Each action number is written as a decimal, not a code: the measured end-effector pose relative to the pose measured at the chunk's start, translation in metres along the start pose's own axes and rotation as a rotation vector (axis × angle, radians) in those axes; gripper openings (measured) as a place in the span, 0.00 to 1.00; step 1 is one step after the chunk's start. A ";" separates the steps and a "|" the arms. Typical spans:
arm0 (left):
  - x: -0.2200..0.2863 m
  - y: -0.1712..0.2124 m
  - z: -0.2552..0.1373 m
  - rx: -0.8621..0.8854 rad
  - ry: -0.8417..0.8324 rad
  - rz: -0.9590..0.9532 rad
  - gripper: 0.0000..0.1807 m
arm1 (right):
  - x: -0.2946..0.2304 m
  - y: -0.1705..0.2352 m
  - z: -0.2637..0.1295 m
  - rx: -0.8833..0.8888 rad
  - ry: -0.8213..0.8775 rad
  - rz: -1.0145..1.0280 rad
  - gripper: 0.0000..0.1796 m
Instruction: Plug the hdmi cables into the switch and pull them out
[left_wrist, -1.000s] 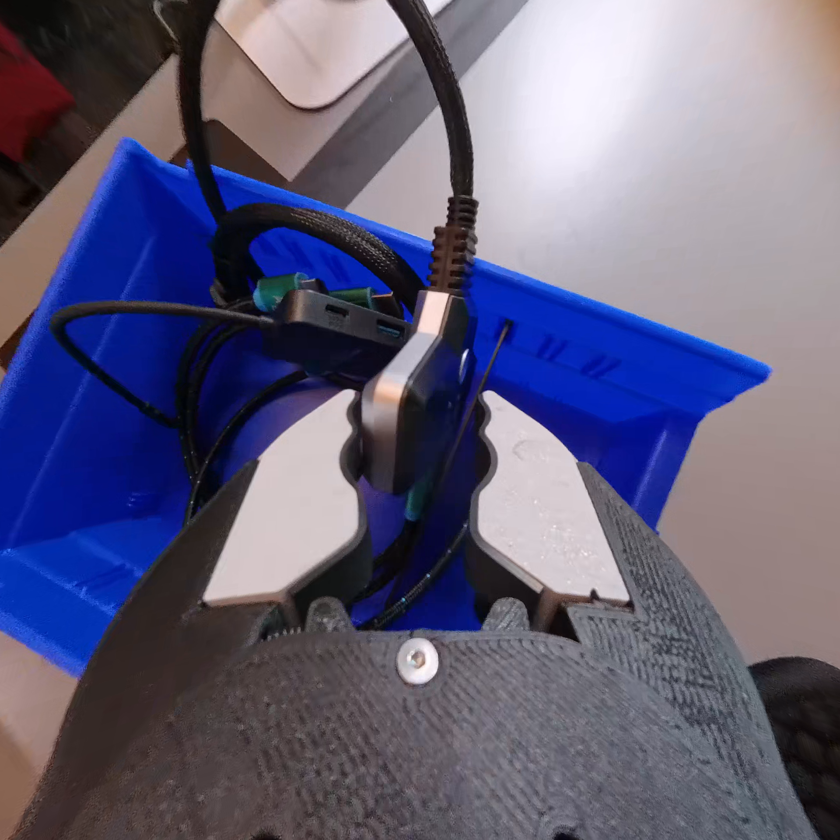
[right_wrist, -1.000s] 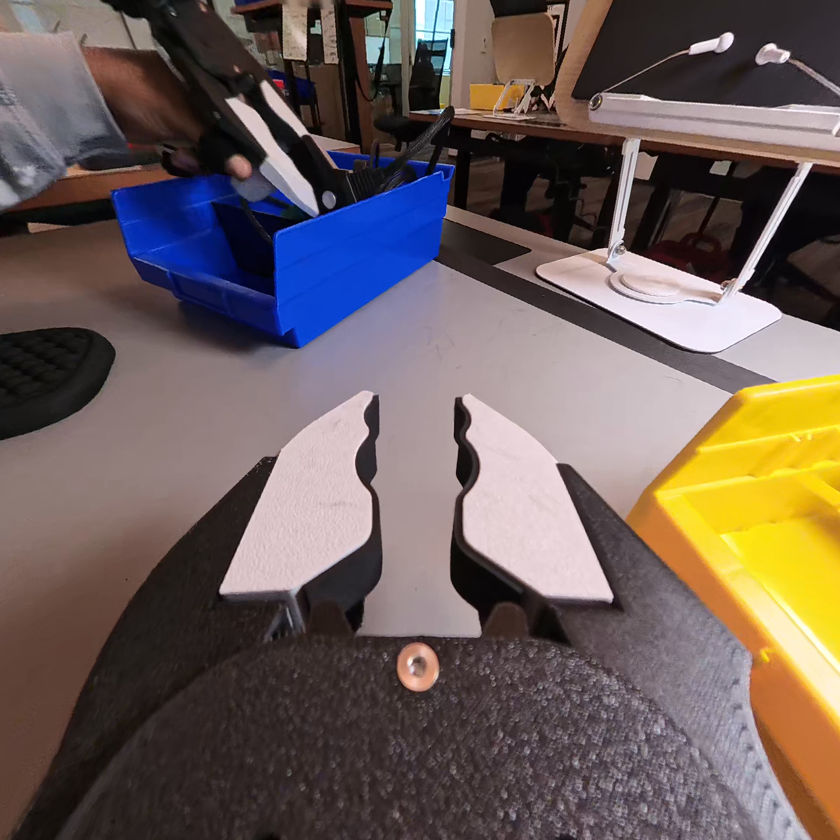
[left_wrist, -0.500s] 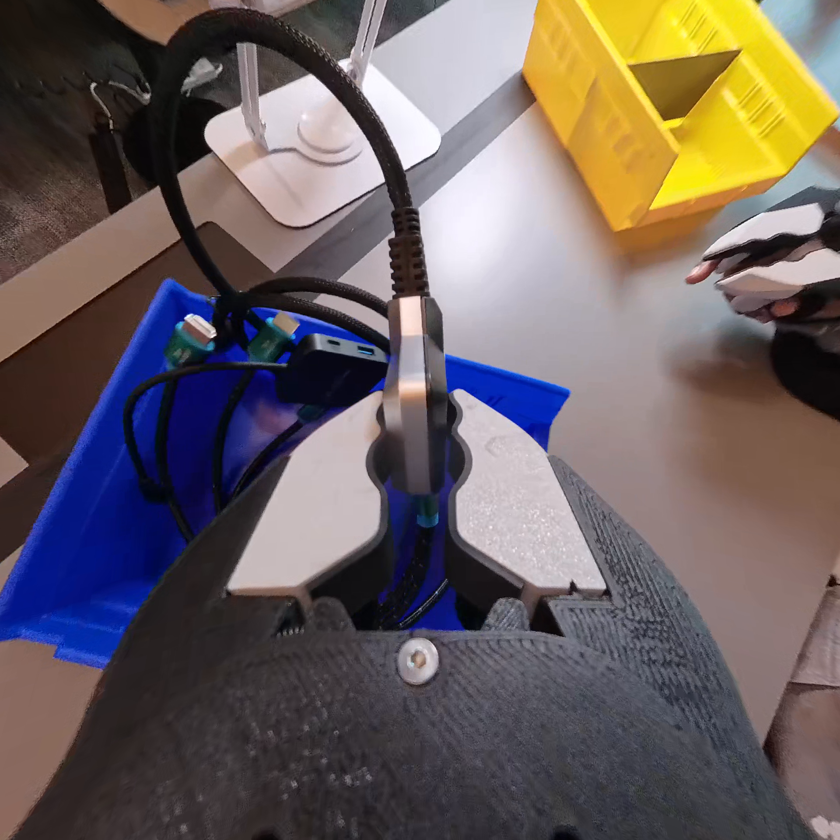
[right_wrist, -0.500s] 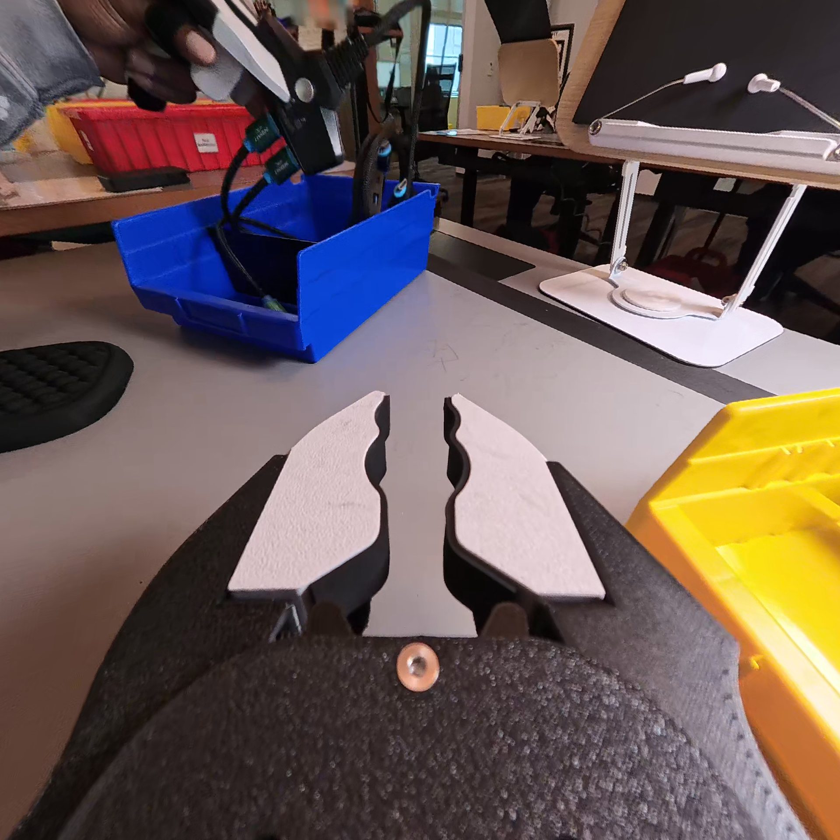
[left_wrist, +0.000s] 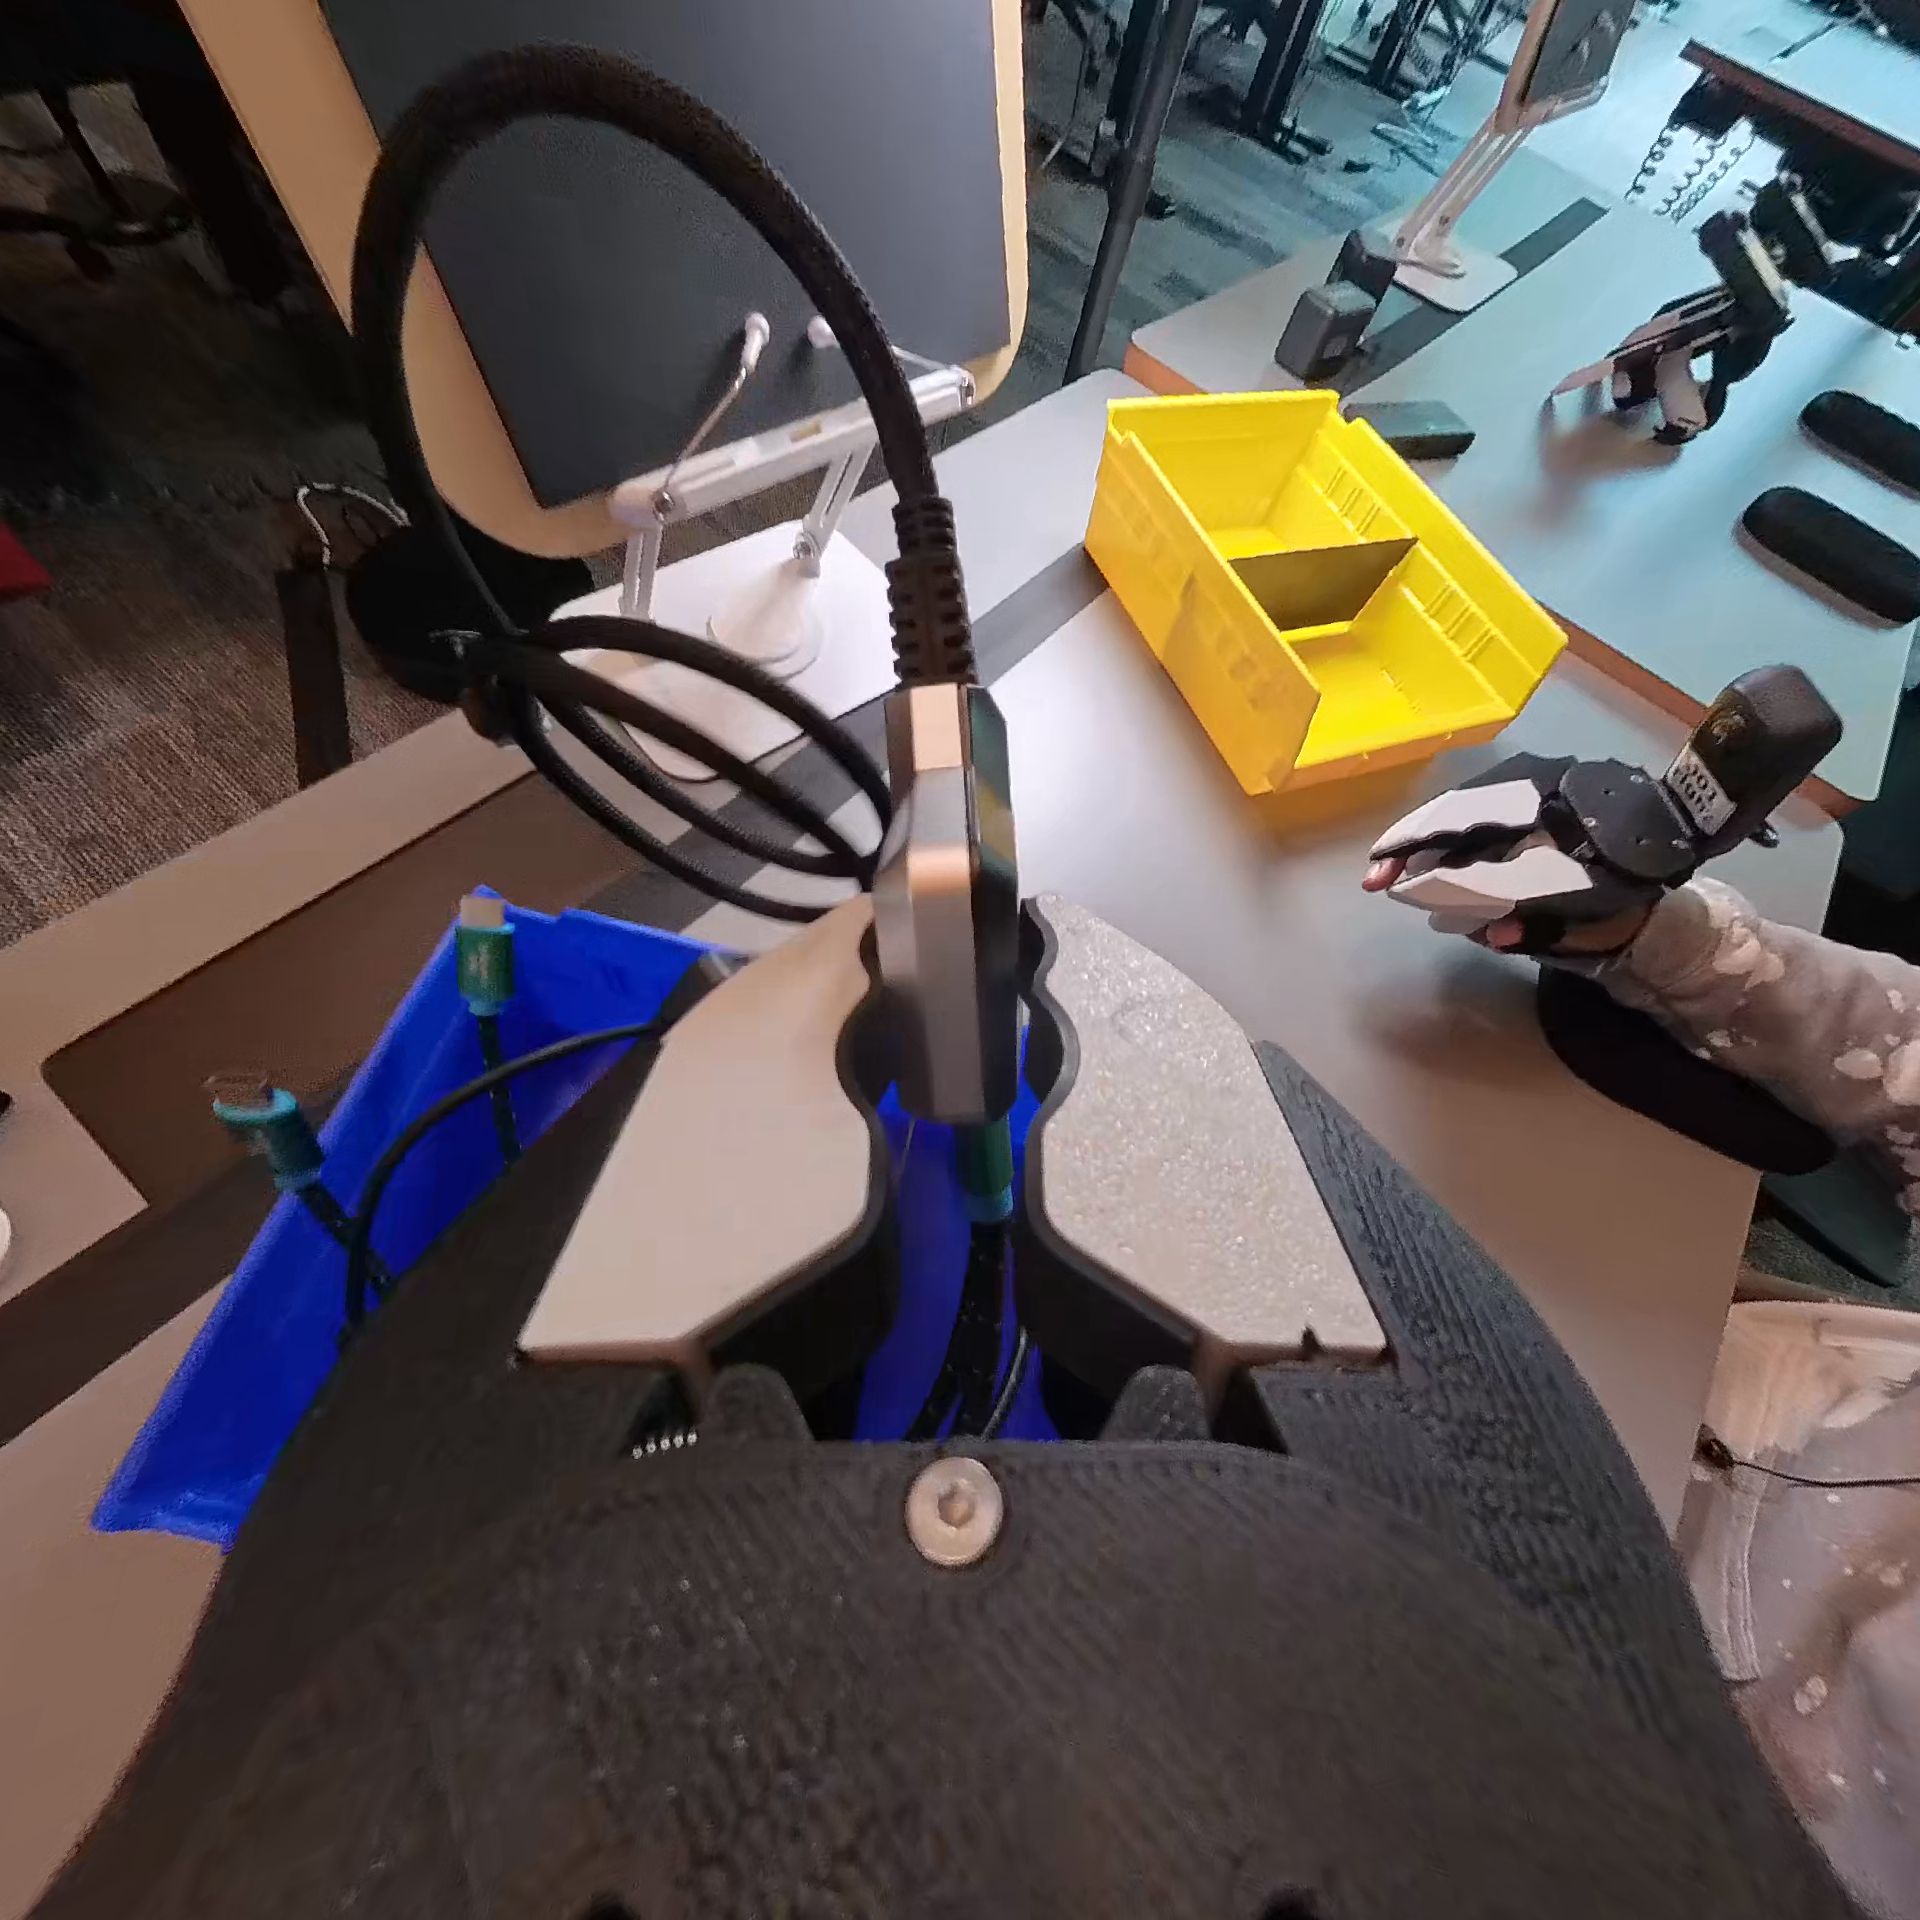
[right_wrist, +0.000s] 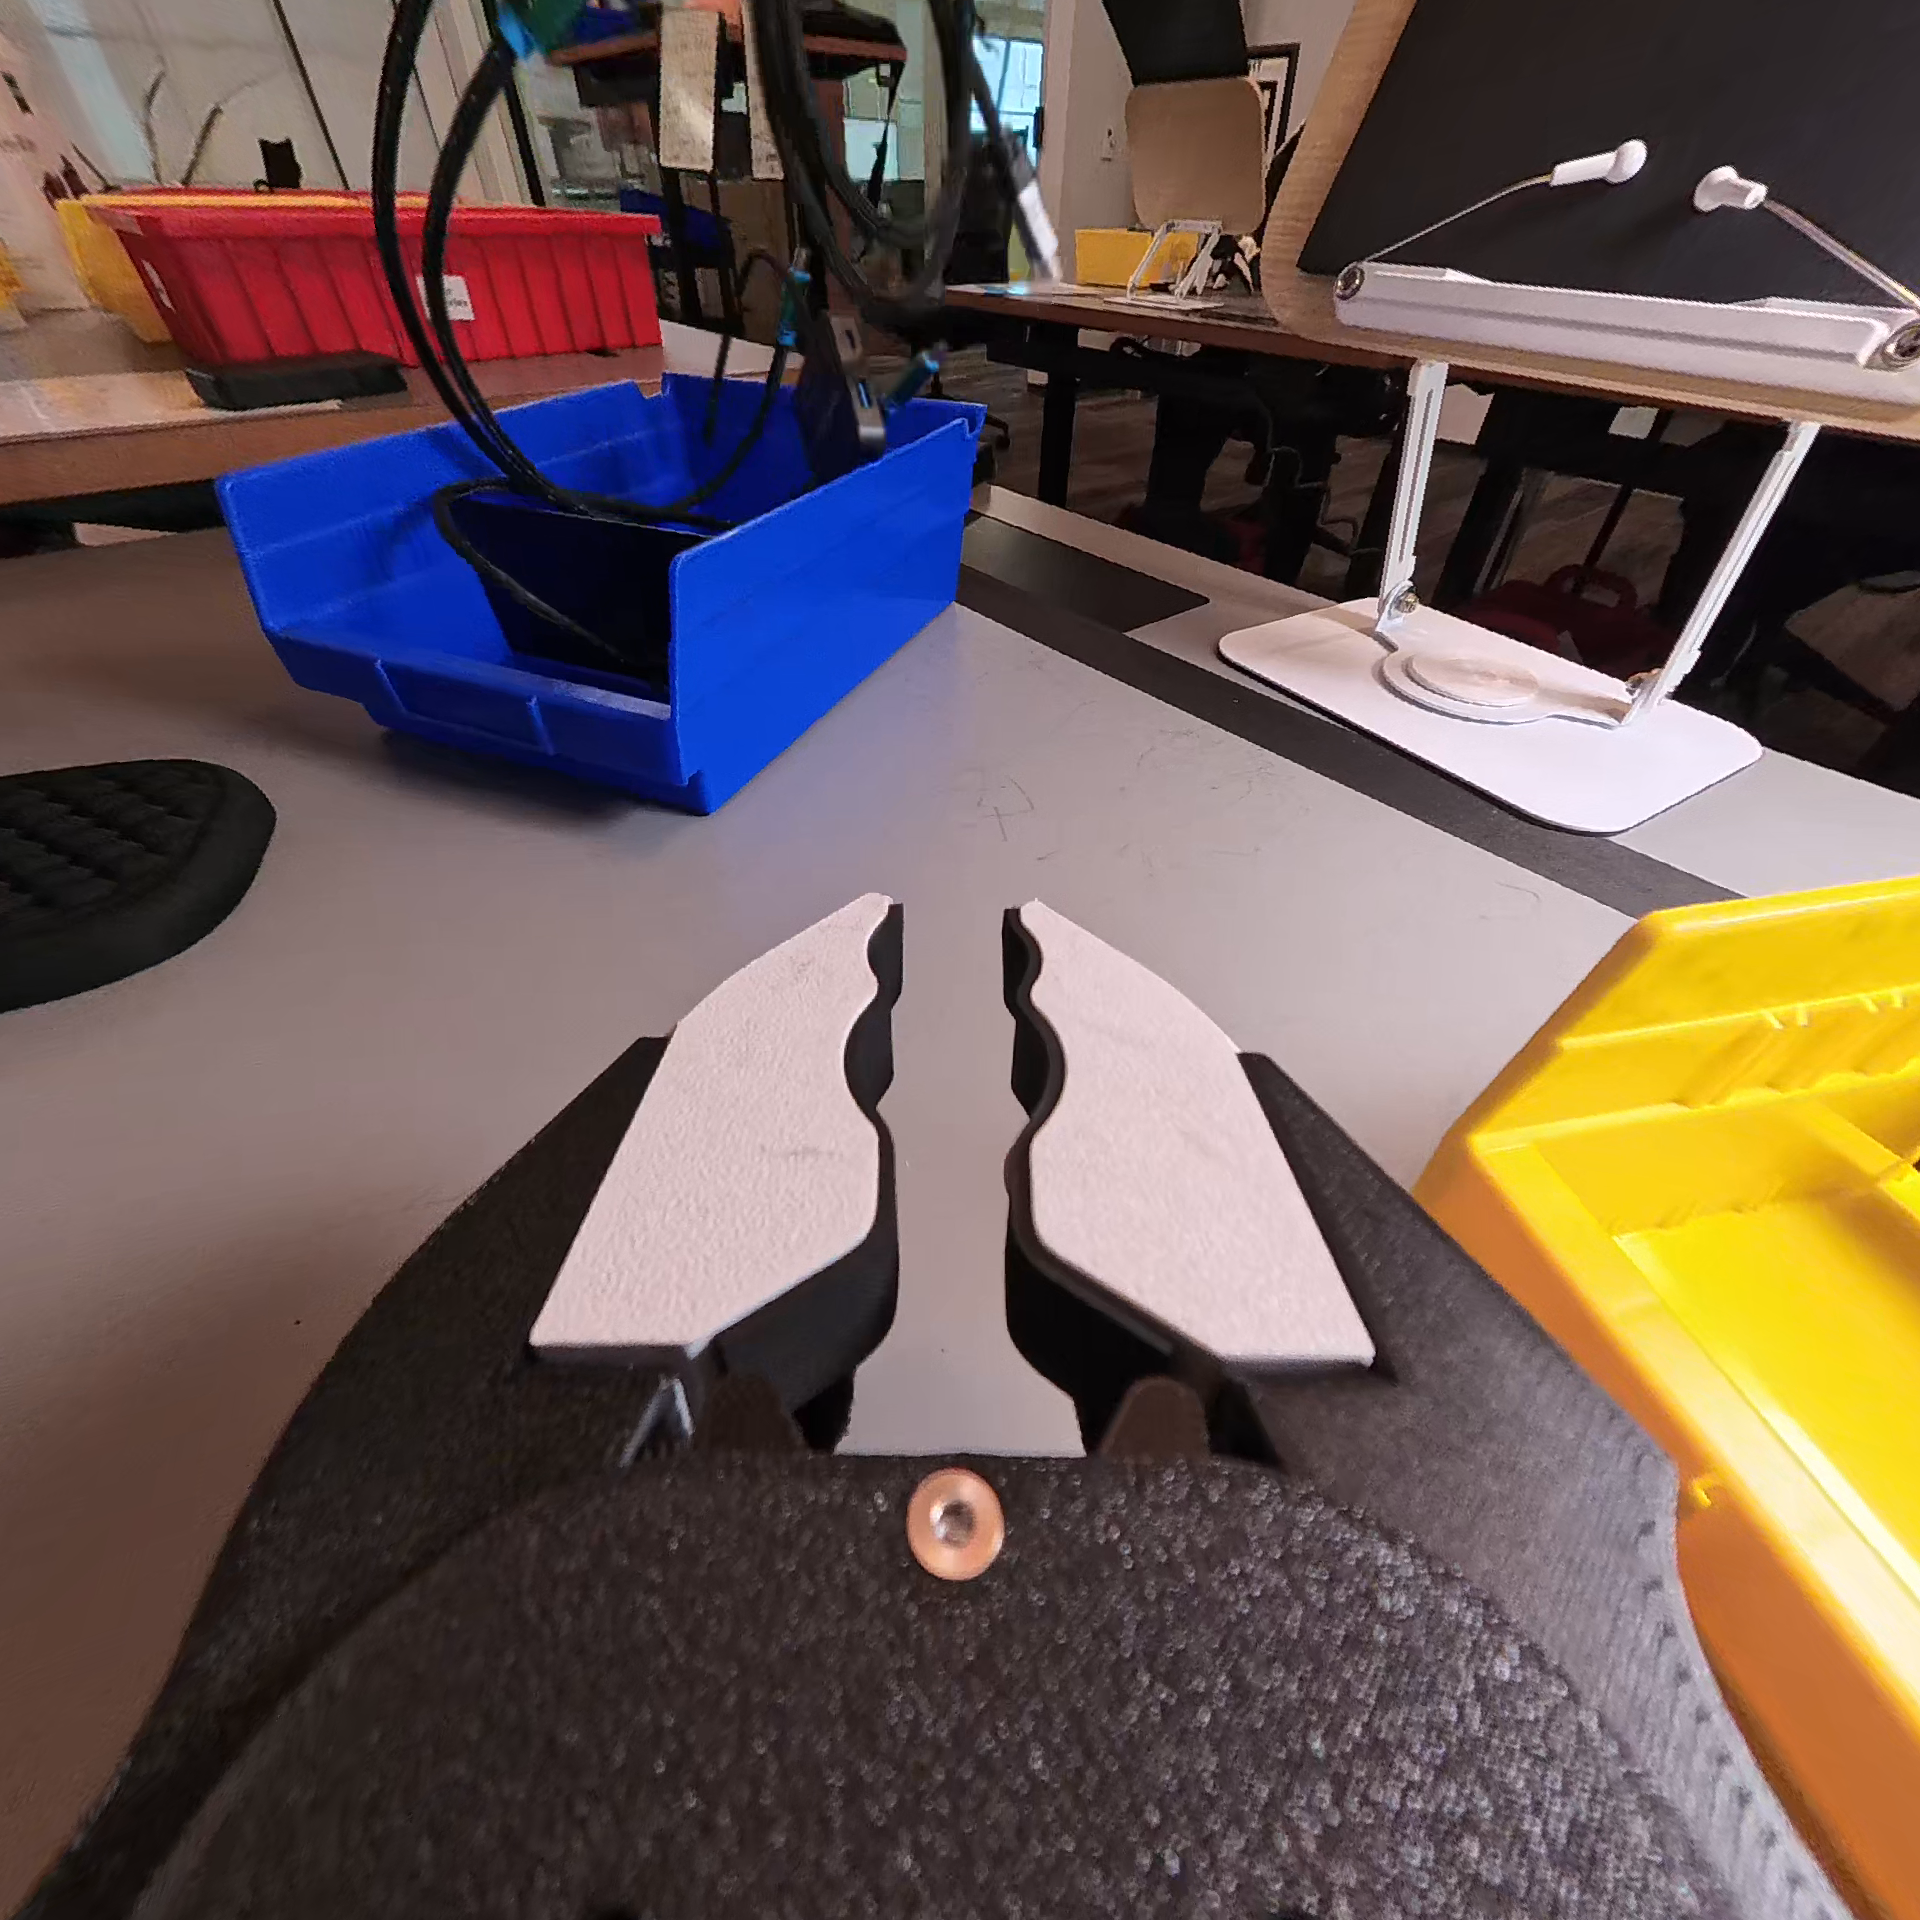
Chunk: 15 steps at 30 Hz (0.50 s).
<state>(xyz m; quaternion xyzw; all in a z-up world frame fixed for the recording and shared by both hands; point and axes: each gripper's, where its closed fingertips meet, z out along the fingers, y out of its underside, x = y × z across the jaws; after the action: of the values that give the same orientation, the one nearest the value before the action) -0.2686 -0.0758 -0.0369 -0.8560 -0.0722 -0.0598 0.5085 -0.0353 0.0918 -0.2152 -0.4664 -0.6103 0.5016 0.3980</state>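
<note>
Left view high, right low, sharing blue bin (left_wrist: 312, 1226)

You see a yellow plastic divided bin (left_wrist: 1320, 582) on your grey tabletop (right_wrist: 1039, 790), a white folding stand (right_wrist: 1496, 696) behind, a black textured pad (right_wrist: 94, 862) opposite.

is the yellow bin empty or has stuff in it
Empty as far as shown: the yellow bin has bare compartments either side of its divider.

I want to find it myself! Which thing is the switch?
Look above the blue plastic bin on the grey table. The left gripper has its fingers shut on a flat silver metal switch. Unlike the thin teal-tipped cables nearby, it has a thick braided black cable looping from its top.
</note>
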 end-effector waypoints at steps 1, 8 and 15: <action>0.001 -0.004 -0.002 0.005 -0.003 0.003 0.13 | 0.000 0.000 0.000 -0.002 -0.001 -0.002 0.10; 0.004 -0.026 -0.016 0.053 -0.023 0.020 0.13 | -0.002 0.000 0.000 -0.005 0.000 -0.025 0.09; 0.013 -0.073 -0.047 0.149 -0.043 0.046 0.13 | -0.002 0.001 0.000 -0.010 0.002 -0.029 0.08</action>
<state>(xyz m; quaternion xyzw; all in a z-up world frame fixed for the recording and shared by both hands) -0.2704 -0.0820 0.0507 -0.8182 -0.0675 -0.0240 0.5705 -0.0348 0.0903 -0.2161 -0.4599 -0.6190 0.4923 0.4037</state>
